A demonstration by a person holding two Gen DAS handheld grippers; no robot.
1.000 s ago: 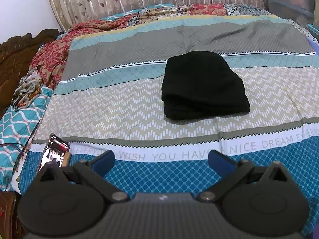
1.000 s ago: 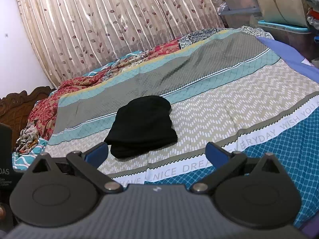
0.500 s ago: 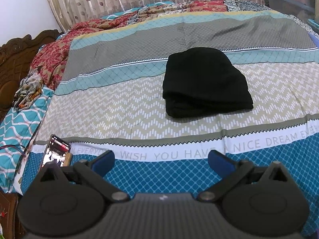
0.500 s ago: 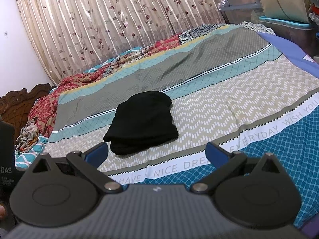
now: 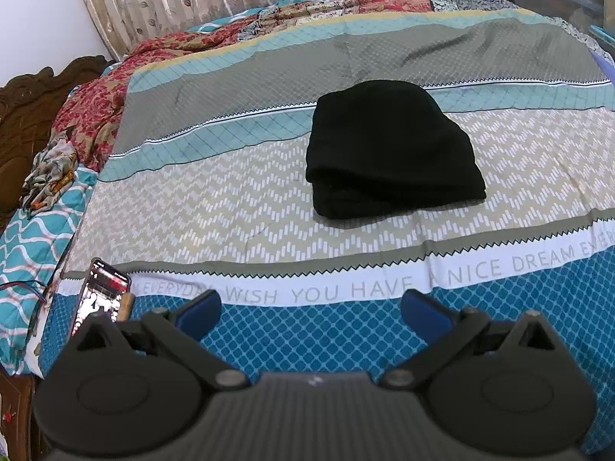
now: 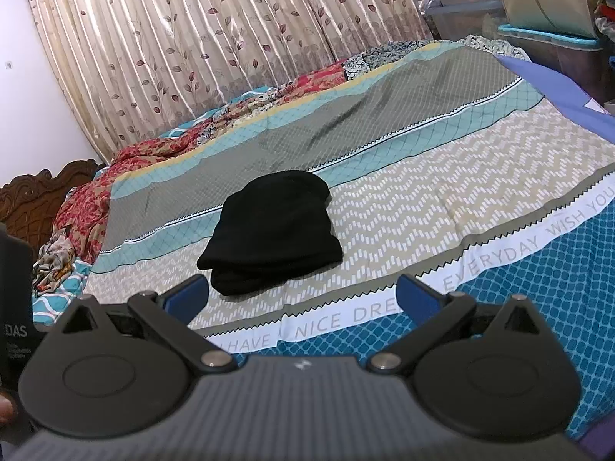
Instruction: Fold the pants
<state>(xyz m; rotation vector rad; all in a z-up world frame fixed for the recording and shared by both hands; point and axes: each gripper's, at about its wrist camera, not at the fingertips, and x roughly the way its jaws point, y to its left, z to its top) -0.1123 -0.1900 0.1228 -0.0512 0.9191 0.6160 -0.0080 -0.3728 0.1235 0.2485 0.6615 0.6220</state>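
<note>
The black pants (image 5: 392, 150) lie folded into a compact stack on the chevron band of the bedspread, right of centre in the left wrist view. The same black pants (image 6: 273, 230) show left of centre in the right wrist view. My left gripper (image 5: 313, 313) hangs open over the blue diamond border at the near bed edge, well short of the stack, with nothing between its blue pads. My right gripper (image 6: 301, 296) is open too, empty, and held back from the pants above the lettered white band.
A lit phone (image 5: 100, 292) leans at the near left bed corner. Crumpled red patterned bedding (image 5: 96, 115) and a wooden headboard (image 5: 19, 115) lie left. Curtains (image 6: 215, 38) hang behind the bed. Plastic storage boxes (image 6: 546, 38) stand at the right.
Both views have drifted slightly; the pants sit a little higher in the left view and closer in the right view. The pants lie still and both grippers stay open.
</note>
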